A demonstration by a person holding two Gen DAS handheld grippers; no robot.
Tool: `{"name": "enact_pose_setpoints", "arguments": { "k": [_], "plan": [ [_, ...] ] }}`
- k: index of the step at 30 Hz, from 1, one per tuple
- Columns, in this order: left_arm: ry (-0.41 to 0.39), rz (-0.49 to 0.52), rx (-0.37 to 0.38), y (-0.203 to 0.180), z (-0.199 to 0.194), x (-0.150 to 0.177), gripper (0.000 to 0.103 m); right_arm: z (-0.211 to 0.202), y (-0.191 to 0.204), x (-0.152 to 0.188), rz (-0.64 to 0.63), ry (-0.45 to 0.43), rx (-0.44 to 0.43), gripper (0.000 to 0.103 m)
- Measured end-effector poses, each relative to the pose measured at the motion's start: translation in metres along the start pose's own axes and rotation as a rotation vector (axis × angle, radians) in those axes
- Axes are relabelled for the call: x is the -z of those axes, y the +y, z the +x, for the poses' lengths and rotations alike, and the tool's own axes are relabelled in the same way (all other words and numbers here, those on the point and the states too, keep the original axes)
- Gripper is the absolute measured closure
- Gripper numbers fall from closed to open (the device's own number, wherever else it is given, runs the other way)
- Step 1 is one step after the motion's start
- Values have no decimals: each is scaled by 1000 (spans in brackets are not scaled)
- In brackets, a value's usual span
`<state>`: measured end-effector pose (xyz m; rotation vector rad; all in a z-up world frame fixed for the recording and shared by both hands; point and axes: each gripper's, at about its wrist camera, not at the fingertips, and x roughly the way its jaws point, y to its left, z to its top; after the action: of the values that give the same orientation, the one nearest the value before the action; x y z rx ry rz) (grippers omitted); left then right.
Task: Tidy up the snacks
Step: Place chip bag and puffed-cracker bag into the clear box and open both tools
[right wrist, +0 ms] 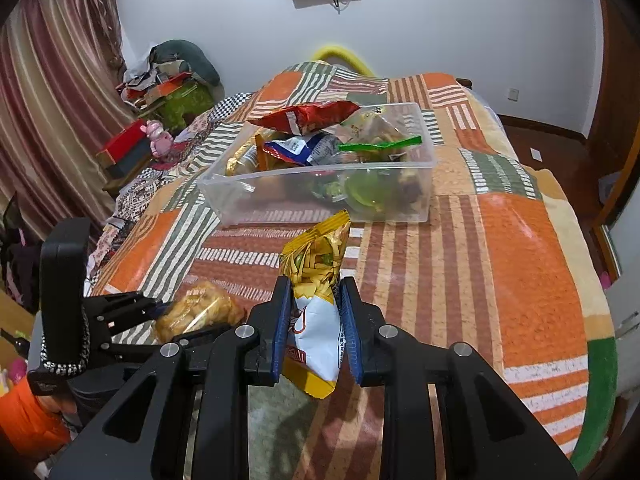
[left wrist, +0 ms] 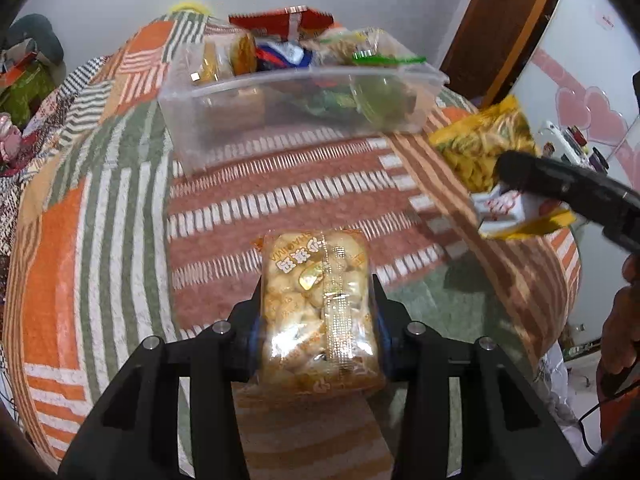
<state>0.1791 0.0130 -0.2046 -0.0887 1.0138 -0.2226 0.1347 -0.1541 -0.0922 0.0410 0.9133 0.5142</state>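
Item: left gripper (left wrist: 318, 312), jaws closed snugly on a clear biscuit pack (left wrist: 318, 308), pads pressing both its sides; pack low over the bedspread (left wrist: 100, 208). Item: right gripper (right wrist: 316, 316), jaws pinched nearly together on a yellow noodle bag (right wrist: 316, 280), bag upright, clear of the bed. Item: clear bin (right wrist: 320, 184), at 12 o'clock from both grippers, well apart, already holding a red bag (right wrist: 304, 116), a blue packet (right wrist: 300, 148) and a green-topped pouch (right wrist: 380, 144). Step judged in hand: both snacks grasped, carry to bin pending. Next move calls for lifting each over the near wall, releasing into the free near-left corner, one at a time to avoid collision.
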Motion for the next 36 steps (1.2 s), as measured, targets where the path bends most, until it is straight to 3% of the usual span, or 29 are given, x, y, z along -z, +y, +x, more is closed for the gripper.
{"name": "enact_pose_setpoints", "arguments": {
  "k": [9, 17, 36],
  "plan": [
    [-114, 14, -18, 8, -19, -49, 59, 13, 2, -22, -12, -22, -5, 80],
    [-165, 11, -6, 17, -16, -92, 59, 27, 4, -49, -42, -43, 3, 80],
    [-216, 24, 3, 25, 17, -167, 59, 68, 1, -96, -76, -77, 41, 81]
  ]
}}
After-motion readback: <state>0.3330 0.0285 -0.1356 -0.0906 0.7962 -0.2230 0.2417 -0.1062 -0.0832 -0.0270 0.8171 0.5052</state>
